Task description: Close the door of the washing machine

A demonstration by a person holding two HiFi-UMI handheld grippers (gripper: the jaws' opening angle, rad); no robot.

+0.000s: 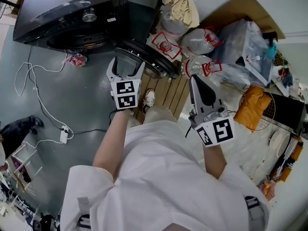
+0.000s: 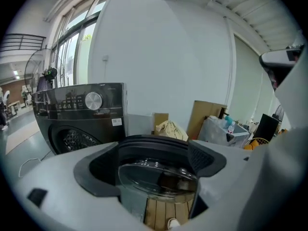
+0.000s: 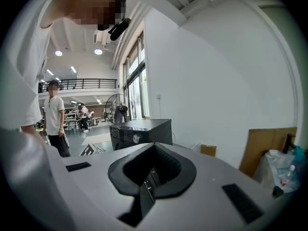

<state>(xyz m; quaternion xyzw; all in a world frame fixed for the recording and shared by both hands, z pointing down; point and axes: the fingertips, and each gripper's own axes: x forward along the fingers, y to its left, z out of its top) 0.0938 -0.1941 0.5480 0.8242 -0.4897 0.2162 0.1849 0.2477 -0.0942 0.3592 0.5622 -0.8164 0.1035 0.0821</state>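
- Washing-machine door [image 1: 156,66] stands swung open at the front of the black washing machine [image 1: 67,13], above the grey floor [image 1: 72,105].
- Left gripper [image 1: 126,66] has its jaws spread wide, with the door's dark rim and glass bowl between them; whether they touch it cannot be told.
- Right gripper [image 1: 195,81] has its jaws pressed together with nothing between them, near tied plastic bags [image 1: 199,41].

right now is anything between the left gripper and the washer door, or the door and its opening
Nothing visible. The left gripper, jaws open, frames the door, and the gap back to the washing machine opening looks clear.
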